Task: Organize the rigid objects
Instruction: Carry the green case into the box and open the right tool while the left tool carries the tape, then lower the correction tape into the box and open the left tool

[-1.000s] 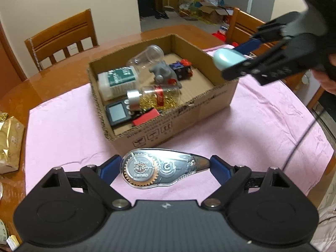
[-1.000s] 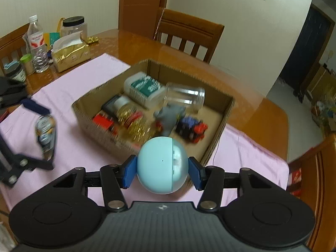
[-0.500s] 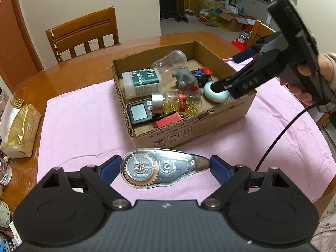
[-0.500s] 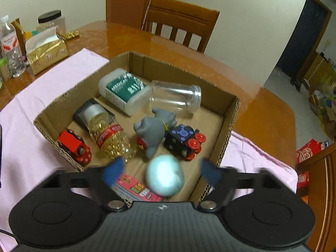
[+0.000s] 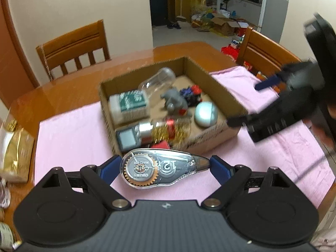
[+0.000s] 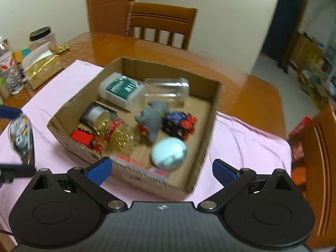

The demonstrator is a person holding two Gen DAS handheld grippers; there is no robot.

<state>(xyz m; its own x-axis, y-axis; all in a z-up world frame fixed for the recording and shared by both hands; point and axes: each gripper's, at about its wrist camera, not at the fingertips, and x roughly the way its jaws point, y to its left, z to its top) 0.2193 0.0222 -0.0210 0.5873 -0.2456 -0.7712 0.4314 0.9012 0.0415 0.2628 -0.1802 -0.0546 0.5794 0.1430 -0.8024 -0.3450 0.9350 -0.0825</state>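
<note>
A cardboard box [image 5: 216, 82] [image 6: 208, 147] sits on a pink cloth [image 5: 69, 134]. It holds a pale blue egg-shaped object [image 5: 205, 114] [image 6: 169, 153], a grey toy animal [image 6: 152, 119], a clear jar [image 6: 168, 89], a white-green bottle [image 6: 119, 88], a bottle of gold beads [image 6: 114, 129] and toy trains. My left gripper [image 5: 166, 168] is shut on a clear correction-tape dispenser [image 5: 161, 170], held just before the box's near wall. My right gripper [image 6: 161, 171] is open and empty, above the box's near edge; it also shows in the left wrist view [image 5: 273, 113].
Wooden chairs [image 5: 73, 46] [image 6: 161, 23] stand around the round wooden table [image 5: 63, 92]. A gold packet [image 6: 42, 69], a water bottle [image 6: 8, 69] and a jar [image 6: 43, 38] stand at the table's left side.
My right gripper opened and let the pale blue egg drop into the box, then pulled back up and away. My left gripper moved closer to the box with the tape dispenser.
</note>
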